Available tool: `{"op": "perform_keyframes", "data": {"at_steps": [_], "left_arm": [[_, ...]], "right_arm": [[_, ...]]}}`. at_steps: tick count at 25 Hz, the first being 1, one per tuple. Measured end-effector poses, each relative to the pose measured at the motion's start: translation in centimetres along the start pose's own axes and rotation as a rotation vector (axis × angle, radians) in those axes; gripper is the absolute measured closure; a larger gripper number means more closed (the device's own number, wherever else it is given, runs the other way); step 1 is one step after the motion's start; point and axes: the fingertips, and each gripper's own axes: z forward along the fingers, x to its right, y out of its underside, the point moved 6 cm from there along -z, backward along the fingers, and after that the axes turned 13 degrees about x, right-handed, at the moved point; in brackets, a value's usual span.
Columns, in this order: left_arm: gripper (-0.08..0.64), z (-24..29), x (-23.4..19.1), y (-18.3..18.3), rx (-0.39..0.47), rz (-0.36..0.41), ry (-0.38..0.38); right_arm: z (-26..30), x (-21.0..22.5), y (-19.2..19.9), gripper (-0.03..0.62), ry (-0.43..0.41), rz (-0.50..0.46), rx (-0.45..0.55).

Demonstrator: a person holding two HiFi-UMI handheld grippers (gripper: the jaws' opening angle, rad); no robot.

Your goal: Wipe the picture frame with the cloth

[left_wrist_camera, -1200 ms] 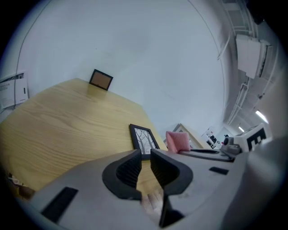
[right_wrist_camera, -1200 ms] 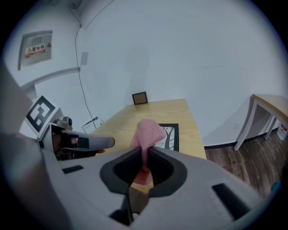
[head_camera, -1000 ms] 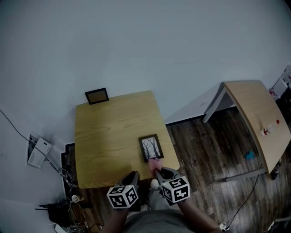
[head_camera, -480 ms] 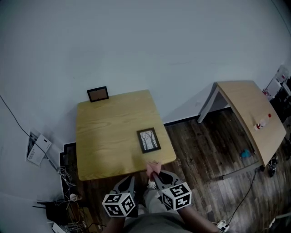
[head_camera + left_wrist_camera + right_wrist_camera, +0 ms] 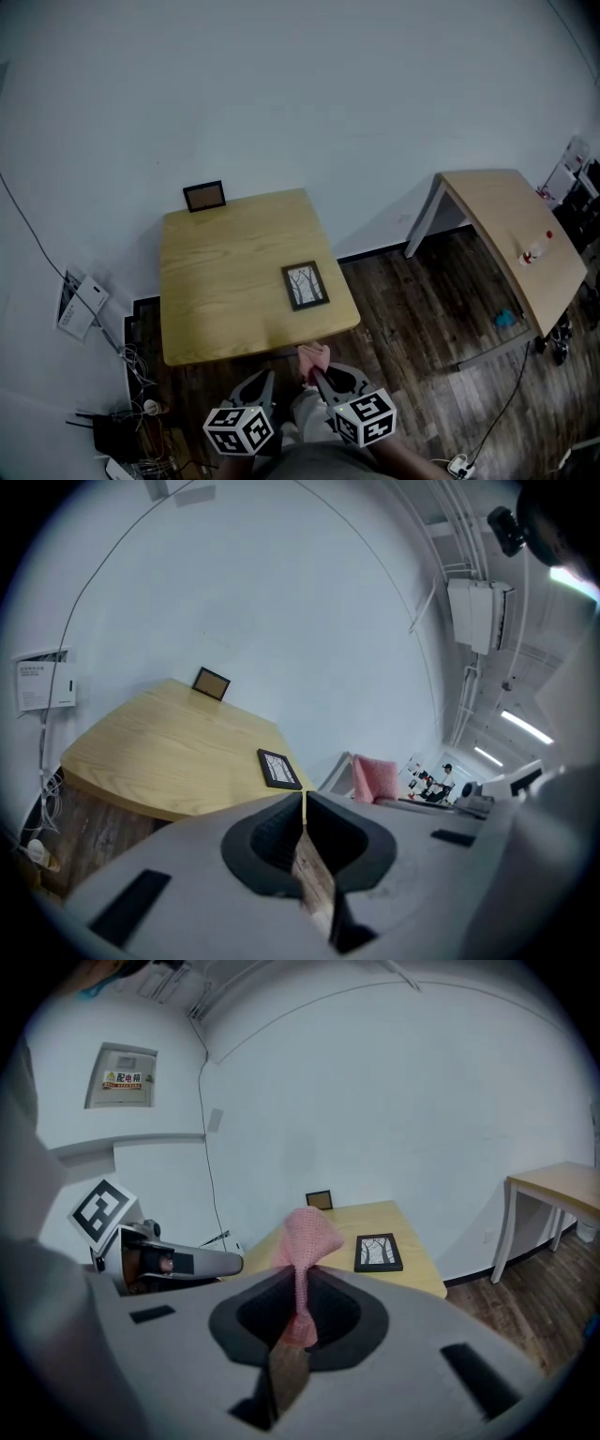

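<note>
- Holding my left gripper [image 5: 304, 801] off the table [image 5: 216, 291], just short of its near edge; its jaws have just been closing and are now meeting on nothing.
- Lying flat on the table by its near right corner is the picture frame [image 5: 306, 285], its long side running away from me.
- Clamping the pink cloth [image 5: 305, 1232], my right gripper [image 5: 302, 1277] is hovering short of that same near edge, almost directly in line with the frame, so I am judging it the nearer tool.

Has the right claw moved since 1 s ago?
Yes. Right claw, gripping the cloth, has backed away from the picture frame, off the near edge of the table.
</note>
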Motion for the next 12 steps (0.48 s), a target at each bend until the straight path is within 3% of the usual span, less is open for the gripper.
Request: {"op": "perform_keyframes", "data": {"at_steps": [12], "left_arm": [[0.548, -0.63, -0.04, -0.54, 0.028, -0.004, -0.005]], "right_arm": [[-0.24, -0.42, -0.42, 0.571, 0.002, -0.024, 0.025]]}}
